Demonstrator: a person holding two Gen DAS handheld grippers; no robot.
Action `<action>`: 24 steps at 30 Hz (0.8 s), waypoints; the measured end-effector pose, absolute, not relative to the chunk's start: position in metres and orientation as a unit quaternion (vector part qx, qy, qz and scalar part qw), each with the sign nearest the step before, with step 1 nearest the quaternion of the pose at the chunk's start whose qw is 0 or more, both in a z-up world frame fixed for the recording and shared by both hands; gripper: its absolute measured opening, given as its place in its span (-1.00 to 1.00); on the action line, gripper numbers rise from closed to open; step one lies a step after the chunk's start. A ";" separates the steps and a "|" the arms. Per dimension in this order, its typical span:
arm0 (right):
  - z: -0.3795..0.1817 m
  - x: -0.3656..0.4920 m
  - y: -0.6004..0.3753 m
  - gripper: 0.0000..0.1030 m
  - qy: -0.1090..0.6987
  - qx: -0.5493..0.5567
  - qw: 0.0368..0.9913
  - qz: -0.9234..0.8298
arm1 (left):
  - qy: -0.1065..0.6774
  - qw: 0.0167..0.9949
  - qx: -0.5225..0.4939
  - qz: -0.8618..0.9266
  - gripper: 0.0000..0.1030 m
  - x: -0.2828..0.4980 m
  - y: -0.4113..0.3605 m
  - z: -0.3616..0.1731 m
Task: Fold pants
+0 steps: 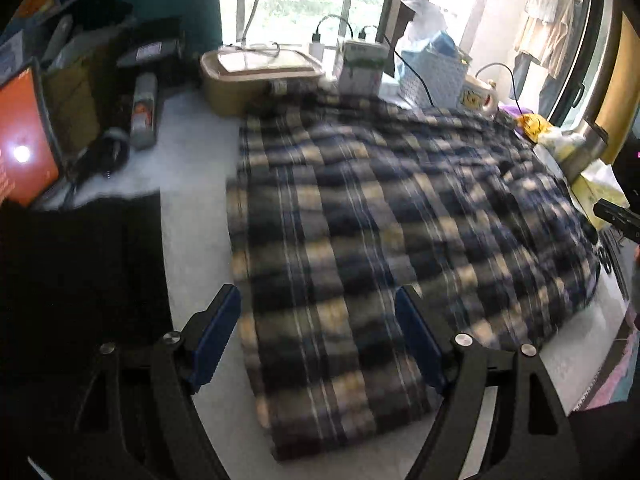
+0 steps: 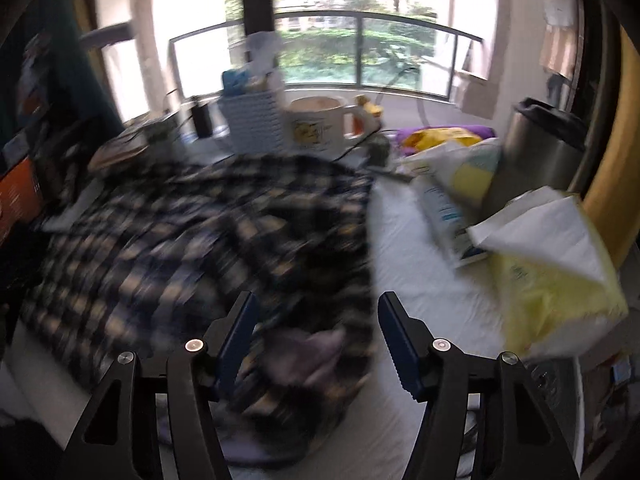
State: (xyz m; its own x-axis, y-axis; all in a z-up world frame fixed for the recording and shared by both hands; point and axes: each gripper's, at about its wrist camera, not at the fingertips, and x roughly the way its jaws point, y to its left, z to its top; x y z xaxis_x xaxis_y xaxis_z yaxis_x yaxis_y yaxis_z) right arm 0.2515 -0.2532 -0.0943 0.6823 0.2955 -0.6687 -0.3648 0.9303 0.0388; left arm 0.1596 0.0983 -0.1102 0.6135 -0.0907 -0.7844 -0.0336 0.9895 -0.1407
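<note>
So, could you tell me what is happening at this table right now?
A person with a gripper in each hand is folding plaid pants spread on a cluttered white table. The left gripper is open over a pant leg; the right gripper is open over the bunched end. Neither grips the fabric.

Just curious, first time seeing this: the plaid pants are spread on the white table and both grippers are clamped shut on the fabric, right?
Not quite. The plaid pants do lie on the white table, but both wrist views show the left gripper and right gripper open, gripping nothing.
</note>
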 end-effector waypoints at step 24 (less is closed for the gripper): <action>-0.072 0.202 -0.257 -0.89 0.299 -0.050 0.939 0.163 | 0.383 0.920 -0.081 -0.018 -0.83 0.102 0.088 -0.072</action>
